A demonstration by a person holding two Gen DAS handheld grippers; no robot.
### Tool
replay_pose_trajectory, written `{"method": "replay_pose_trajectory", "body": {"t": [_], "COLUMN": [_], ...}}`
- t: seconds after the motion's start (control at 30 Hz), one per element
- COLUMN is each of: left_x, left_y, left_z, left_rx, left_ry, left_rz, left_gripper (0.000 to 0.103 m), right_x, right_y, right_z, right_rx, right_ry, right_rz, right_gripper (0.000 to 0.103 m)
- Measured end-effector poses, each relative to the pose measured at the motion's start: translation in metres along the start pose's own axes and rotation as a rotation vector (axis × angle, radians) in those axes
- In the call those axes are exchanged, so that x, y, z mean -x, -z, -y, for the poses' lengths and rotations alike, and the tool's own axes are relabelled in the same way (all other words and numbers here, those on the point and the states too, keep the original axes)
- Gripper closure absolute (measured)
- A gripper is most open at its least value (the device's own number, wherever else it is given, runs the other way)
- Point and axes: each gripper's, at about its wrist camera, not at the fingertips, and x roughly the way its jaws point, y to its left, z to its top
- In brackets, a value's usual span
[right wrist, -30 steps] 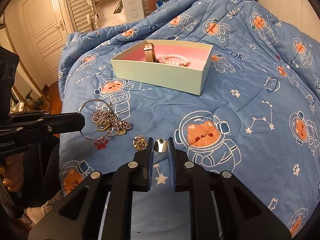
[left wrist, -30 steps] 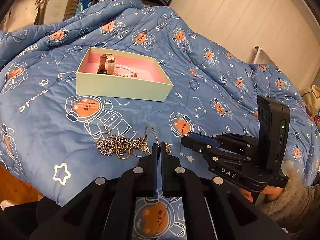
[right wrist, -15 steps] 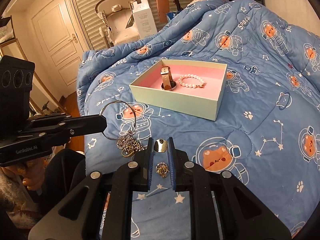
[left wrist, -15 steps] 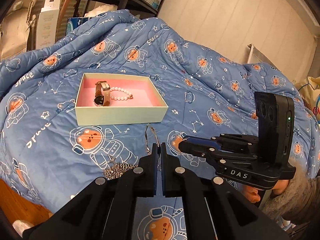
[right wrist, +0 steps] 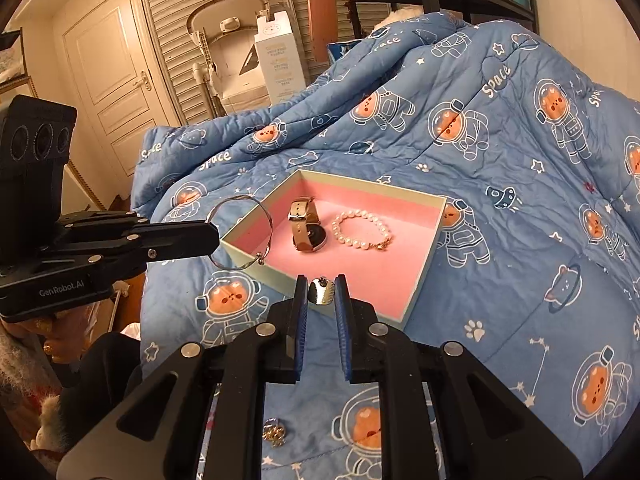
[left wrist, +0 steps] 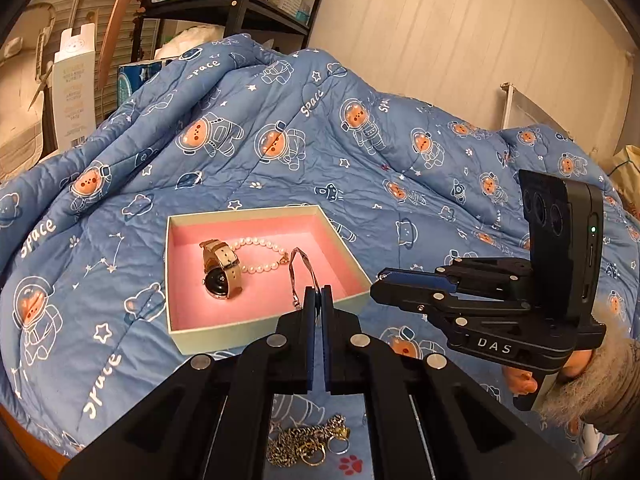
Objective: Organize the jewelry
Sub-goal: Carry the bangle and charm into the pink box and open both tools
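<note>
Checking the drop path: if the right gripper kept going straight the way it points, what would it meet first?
Most likely the pink floor of the box, just past its near wall. The right gripper, shut on a small silver piece, points down into the bare part short of the watch. Depth is uncertain.

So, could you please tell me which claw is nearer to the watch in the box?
Left. The left claw hangs over the box beside the watch; the right claw reaches only the box's near rim.

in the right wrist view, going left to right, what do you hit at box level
left tongs → thin bangle → watch → pearl bracelet → box's right wall
</note>
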Motion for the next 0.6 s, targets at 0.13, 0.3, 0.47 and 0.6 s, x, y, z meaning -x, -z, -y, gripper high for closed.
{"method": "replay_pose_trajectory", "body": {"t": [0.13, 0.3, 0.47, 0.6], "left_x": [-0.024, -0.056, -0.083, -0.096], "left_y": [-0.014, -0.021, -0.021, -0.019], "left_z": [-0.01, -0.023, -0.035, -0.043], "left_rx": [-0.005, 0.054, 0.118, 0.167], "left_ry": [0.001, 0.049, 0.089, 0.099], "left_rz": [-0.039, -0.102, -0.155, -0.175], "left_gripper": [0.1, 0.1, 0.1, 0.1], "right_x": [-0.017, -0.044, -0.073, -0.092], "right_y": [-0.018, -0.038, -0.05, -0.059], "right_z": [0.006, 0.019, 0.032, 0.037], "right_rx": [0.043, 0.076, 0.106, 0.107], "right_ry": [0.031, 0.066, 0.1, 0.09], "right_rz": [-0.022, -0.077, -0.146, -0.193], "right_gripper": [0.089, 0.089, 0.089, 0.089]}}
